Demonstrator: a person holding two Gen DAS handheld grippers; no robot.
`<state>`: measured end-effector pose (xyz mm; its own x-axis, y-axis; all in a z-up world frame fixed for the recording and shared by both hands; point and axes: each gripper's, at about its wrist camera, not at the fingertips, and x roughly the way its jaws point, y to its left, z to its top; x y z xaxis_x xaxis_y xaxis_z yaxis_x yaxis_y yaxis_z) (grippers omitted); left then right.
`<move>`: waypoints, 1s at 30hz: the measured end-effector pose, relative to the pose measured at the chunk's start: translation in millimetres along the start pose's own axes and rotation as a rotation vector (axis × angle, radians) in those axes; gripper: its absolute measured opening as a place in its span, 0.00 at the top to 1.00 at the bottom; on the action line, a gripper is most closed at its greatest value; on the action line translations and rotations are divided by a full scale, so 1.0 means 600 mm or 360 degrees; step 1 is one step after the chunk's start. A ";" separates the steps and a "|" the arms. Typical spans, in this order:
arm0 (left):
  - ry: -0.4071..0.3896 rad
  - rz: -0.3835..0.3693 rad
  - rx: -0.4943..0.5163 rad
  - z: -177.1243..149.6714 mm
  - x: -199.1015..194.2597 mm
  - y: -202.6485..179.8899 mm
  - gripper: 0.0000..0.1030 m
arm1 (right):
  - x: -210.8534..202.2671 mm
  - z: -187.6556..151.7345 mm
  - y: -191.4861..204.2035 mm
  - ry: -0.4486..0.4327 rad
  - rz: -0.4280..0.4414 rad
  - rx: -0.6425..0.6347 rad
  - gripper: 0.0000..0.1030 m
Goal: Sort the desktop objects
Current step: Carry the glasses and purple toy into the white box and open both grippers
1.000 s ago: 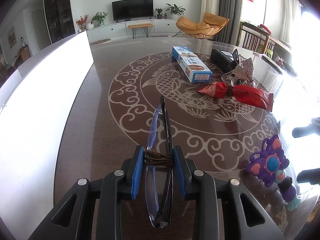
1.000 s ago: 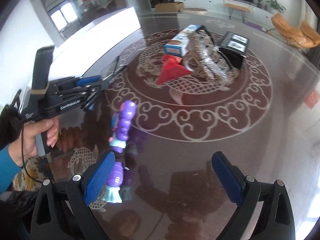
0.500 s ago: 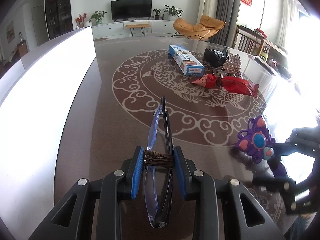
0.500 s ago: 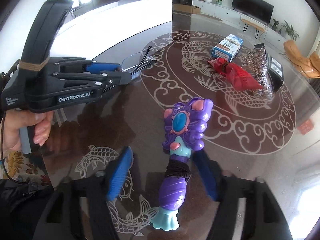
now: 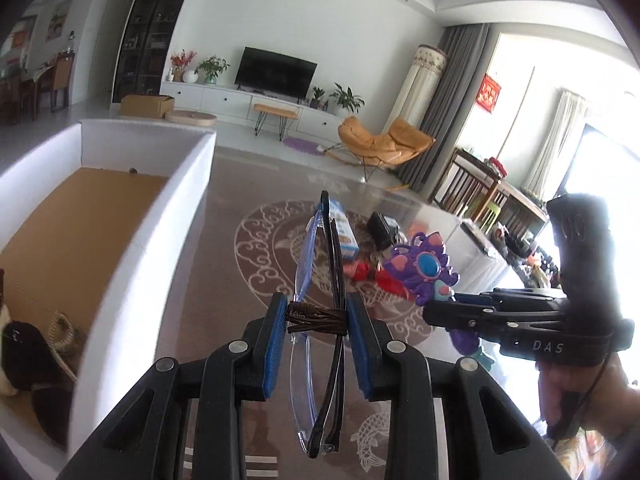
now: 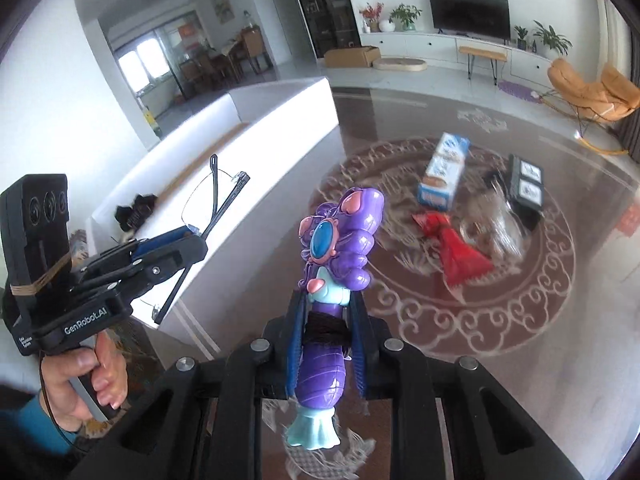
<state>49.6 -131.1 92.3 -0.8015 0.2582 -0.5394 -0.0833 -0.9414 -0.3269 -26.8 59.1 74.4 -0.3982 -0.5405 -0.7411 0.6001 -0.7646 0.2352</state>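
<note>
Glossy worktop (image 6: 520, 360), white bin (image 5: 132, 248) alongside. Left tool (image 5: 316, 344) clenched on folded glasses (image 5: 320, 320); right tool (image 6: 326, 344) grips purple toy (image 6: 336, 264). Clear bin wall before releasing.

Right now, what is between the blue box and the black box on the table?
In the right wrist view, bare patterned table lies between the blue box and the black box; a glittery thing sits just nearer.

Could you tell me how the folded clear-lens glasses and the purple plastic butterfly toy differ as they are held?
The folded clear-lens glasses are thin, transparent and black-framed; the purple plastic butterfly toy is bulky, opaque and brightly coloured. The glasses sit in the left gripper, the toy in the right gripper. Both are clamped at a dark band, lifted off the table.
</note>
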 end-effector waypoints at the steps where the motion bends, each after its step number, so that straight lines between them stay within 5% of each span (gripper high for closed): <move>1: -0.0037 0.0021 -0.0018 0.017 -0.020 0.016 0.71 | 0.005 0.024 0.023 -0.0035 0.0039 -0.0020 0.79; 6: -0.0109 0.0266 -0.0134 0.073 -0.094 0.153 0.71 | 0.062 0.125 0.171 -0.0127 0.0279 -0.0109 0.79; 9: -0.0042 0.0441 -0.0203 0.085 -0.103 0.247 0.71 | 0.111 0.156 0.270 -0.0111 0.0381 -0.0209 0.79; 15: 0.0228 0.0578 -0.0351 0.063 -0.060 0.360 0.70 | 0.246 0.172 0.392 0.0049 0.0302 -0.0387 0.78; 17: 0.0334 0.0623 -0.0384 0.049 -0.036 0.372 0.57 | 0.279 0.166 0.395 0.0117 0.0301 -0.0349 0.69; 18: 0.0374 0.0657 -0.0392 0.042 -0.026 0.374 0.35 | 0.287 0.164 0.392 0.0136 0.0296 -0.0322 0.53; 20: 0.0335 0.0708 -0.0404 0.038 -0.031 0.373 0.30 | 0.285 0.158 0.378 0.0125 0.0289 -0.0257 0.43; 22: 0.0259 0.0705 -0.0398 0.039 -0.040 0.363 0.13 | 0.260 0.154 0.355 0.0051 0.0332 -0.0219 0.30; 27: 0.0117 0.0722 -0.0345 0.028 -0.060 0.316 0.13 | 0.147 0.111 0.271 -0.0308 0.0115 -0.0159 0.00; 30: 0.0081 0.0626 -0.0244 0.026 -0.061 0.256 0.13 | 0.104 0.053 0.192 -0.0404 -0.0109 -0.0132 0.00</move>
<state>57.1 -288.4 73.9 -0.7240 -0.1004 -0.6824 0.3154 -0.9281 -0.1981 -4.3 -73.7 75.3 -0.5950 -0.5671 -0.5696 0.6161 -0.7769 0.1299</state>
